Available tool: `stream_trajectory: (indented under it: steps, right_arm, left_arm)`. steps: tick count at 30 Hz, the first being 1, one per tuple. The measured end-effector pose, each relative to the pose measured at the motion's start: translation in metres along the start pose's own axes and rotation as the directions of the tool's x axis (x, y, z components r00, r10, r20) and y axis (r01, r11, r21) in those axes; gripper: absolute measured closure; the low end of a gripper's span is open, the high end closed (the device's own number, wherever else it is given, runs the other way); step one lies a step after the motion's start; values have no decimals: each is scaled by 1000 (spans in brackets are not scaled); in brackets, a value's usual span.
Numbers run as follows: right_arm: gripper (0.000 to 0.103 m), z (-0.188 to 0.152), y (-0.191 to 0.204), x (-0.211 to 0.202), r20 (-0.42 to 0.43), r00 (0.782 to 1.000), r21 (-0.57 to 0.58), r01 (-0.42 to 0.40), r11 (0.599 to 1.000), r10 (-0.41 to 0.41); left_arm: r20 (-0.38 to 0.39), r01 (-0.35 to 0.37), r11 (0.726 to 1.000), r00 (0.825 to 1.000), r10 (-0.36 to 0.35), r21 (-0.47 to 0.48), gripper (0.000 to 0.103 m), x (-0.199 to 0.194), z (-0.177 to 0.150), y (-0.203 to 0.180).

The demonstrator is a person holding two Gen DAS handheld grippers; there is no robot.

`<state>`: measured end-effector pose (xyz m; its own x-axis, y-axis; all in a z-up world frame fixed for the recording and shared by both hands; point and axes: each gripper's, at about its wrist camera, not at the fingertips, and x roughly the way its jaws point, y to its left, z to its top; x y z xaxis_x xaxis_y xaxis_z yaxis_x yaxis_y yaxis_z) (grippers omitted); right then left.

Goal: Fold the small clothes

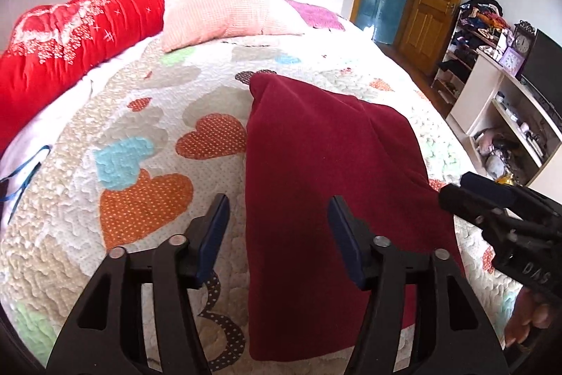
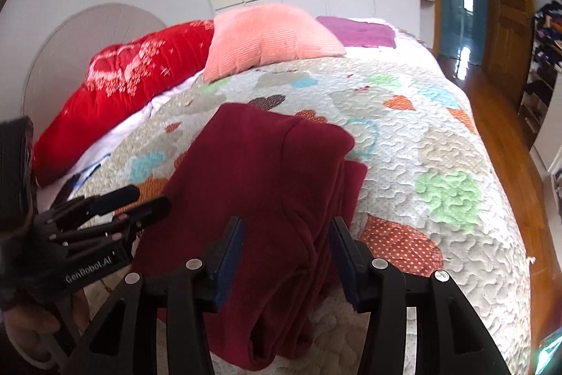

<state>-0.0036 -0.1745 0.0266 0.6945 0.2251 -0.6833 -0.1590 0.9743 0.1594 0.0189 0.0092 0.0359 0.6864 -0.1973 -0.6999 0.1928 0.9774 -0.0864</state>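
Quilted bedspread (image 1: 147, 199) bears dark-red garment (image 1: 316, 181) — folded, layered edges rumpled.

A dark red fleece garment (image 1: 316, 185) lies folded lengthwise, layers stacked, across the frame's centre down to its lower edge.

Dark red garment (image 1: 316, 164) on heart-patterned pastel quilt (image 1: 140, 164)

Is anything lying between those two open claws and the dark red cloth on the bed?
Nothing visible does. The left gripper and right gripper are both open just above the maroon garment, which lies on the quilt.
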Motion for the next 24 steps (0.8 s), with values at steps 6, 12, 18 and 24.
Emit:
stream_trajectory:
  steps: [6, 12, 18, 24]
  right_arm:
    - [54, -4, -4, -7, 1, 1000, 27, 24, 999, -24]
    - [54, -8, -9, -10, -2, 1000, 44, 12, 999, -12]
    - [48, -11, -9, -13, 7, 1000, 53, 9, 999, -9]
    - [39, -11, -8, -13, 11, 1000, 53, 6, 999, -7]
  left_arm:
    - [39, -55, 998, 998, 55, -3, 34, -11, -4, -4]
    - [71, -60, 998, 996, 60, -5, 34, -19, -5, -6]
    - [86, -69, 998, 994, 67, 12, 34, -23, -6, -11]
    - [76, -81, 996, 994, 79, 25, 34, -22, -7, -15]
